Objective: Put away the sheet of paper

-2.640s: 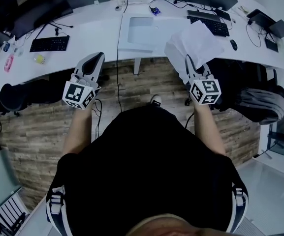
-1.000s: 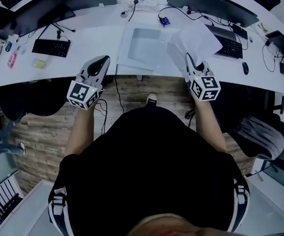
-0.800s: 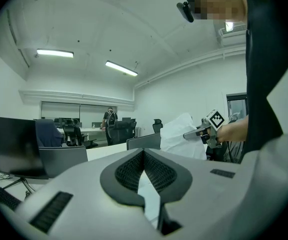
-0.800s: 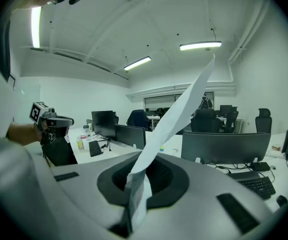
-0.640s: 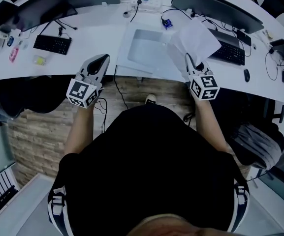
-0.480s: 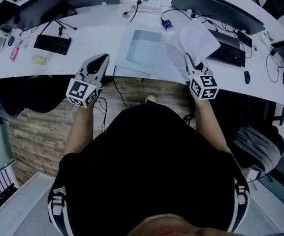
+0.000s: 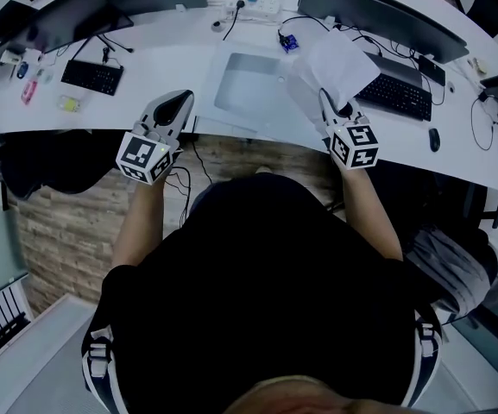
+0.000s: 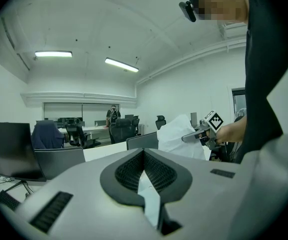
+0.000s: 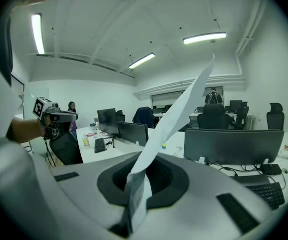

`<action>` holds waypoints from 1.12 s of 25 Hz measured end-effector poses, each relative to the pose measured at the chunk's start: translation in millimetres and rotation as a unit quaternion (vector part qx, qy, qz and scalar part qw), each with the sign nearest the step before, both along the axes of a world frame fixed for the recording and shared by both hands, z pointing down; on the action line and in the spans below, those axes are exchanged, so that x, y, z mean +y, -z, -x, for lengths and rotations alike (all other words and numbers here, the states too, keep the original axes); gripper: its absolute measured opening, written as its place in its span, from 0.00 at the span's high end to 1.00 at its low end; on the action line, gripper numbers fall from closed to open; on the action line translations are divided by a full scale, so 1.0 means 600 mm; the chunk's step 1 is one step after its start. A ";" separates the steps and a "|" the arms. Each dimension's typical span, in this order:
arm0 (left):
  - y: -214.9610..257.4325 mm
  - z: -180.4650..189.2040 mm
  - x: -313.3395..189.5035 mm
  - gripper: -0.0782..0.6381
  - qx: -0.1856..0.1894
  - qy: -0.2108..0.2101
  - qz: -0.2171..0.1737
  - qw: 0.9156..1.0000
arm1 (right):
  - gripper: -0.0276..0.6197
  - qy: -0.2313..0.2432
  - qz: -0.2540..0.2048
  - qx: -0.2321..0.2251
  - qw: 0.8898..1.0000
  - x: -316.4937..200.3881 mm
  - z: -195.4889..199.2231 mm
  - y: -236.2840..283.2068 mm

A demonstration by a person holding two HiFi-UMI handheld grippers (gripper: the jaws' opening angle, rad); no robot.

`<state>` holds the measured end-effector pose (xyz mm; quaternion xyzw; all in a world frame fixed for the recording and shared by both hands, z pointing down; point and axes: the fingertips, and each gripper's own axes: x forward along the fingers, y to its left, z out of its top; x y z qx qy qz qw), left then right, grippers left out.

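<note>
Closest in the head view is the person's black shirt (image 7: 266, 291), with both forearms stretched forward over the wood-plank floor (image 7: 50, 222). The left gripper (image 7: 176, 103) hangs at the near edge of the curved white desk (image 7: 145, 93). Its jaws are pressed together. A pale sliver (image 8: 148, 199) shows in the seam between the pads, perhaps a scrap or only a light surface behind; the view does not settle it.

The right gripper (image 7: 324, 100) is also at the desk's edge, well apart from the left one. Its jaws are clenched on the lower edge of the sheet of paper (image 7: 339, 63). In the right gripper view the sheet rises from between the pads and leans up to the right. From the head view it spreads above the desk, beside a pale rectangular mat (image 7: 249, 89) and just left of a black keyboard (image 7: 393, 97).

Farther left on the desk lies a second keyboard (image 7: 91, 76). At the far edge stand dark monitors (image 7: 378, 20).
</note>
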<state>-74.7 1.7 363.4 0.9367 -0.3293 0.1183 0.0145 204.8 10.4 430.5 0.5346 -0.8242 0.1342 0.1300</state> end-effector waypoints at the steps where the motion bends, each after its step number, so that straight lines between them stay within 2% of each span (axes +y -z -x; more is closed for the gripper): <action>1: 0.000 -0.006 0.001 0.86 -0.001 0.000 0.000 1.000 | 0.94 0.003 0.000 -0.001 1.000 -0.001 -0.002 -0.001; 18: -0.017 -0.023 0.011 0.86 -0.002 0.013 0.009 1.000 | 0.94 0.033 0.009 0.000 0.999 -0.005 -0.003 -0.012; 28: -0.024 -0.032 -0.006 0.86 -0.002 0.007 0.014 1.000 | 0.94 0.025 0.025 0.000 0.999 -0.014 -0.012 -0.038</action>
